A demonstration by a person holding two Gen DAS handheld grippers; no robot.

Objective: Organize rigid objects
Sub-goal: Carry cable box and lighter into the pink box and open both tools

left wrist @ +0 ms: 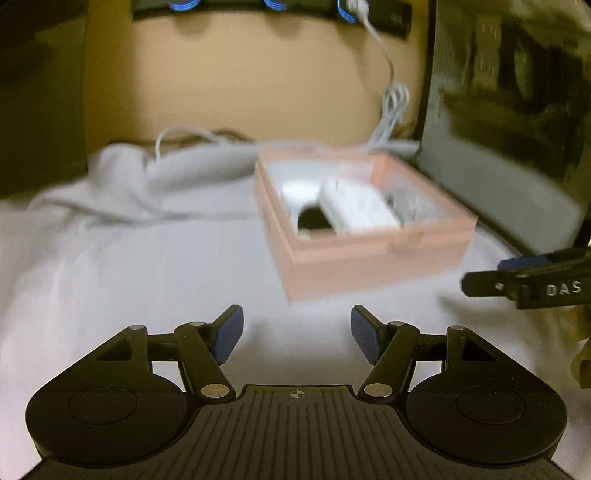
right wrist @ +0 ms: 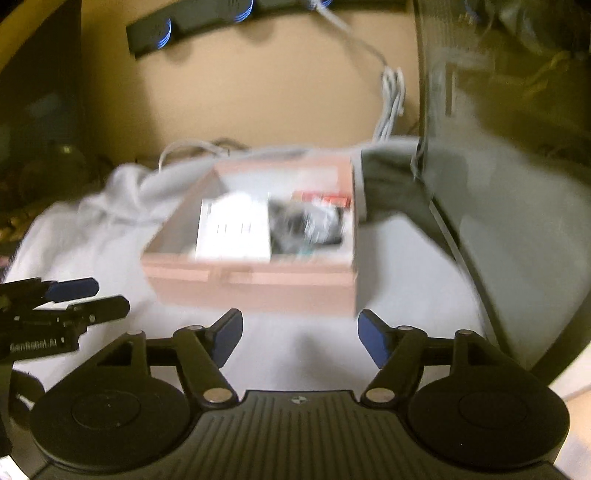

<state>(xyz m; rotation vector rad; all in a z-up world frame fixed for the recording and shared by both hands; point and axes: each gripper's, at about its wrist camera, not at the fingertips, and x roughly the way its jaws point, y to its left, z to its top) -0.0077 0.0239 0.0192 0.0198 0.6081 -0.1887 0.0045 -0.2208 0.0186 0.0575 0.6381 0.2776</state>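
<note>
A pink open box (left wrist: 369, 254) sits on a white cloth, blurred by motion. It holds a white rectangular item (left wrist: 354, 208) and other small things. In the right wrist view the box (right wrist: 255, 284) holds a white carton (right wrist: 232, 232), a grey crumpled item (right wrist: 306, 225) and a red item (right wrist: 321, 197). My left gripper (left wrist: 297, 334) is open and empty, just short of the box's near left corner. My right gripper (right wrist: 300, 338) is open and empty, just in front of the box's near wall. Each gripper shows at the other view's edge: the right one (left wrist: 480, 282), the left one (right wrist: 96, 295).
A white cloth (left wrist: 129, 266) covers the surface and is bunched at the back left. A dark monitor (left wrist: 509, 147) stands to the right of the box. A white cable (left wrist: 391, 107) hangs from a black power strip (left wrist: 273, 7) on the tan wall.
</note>
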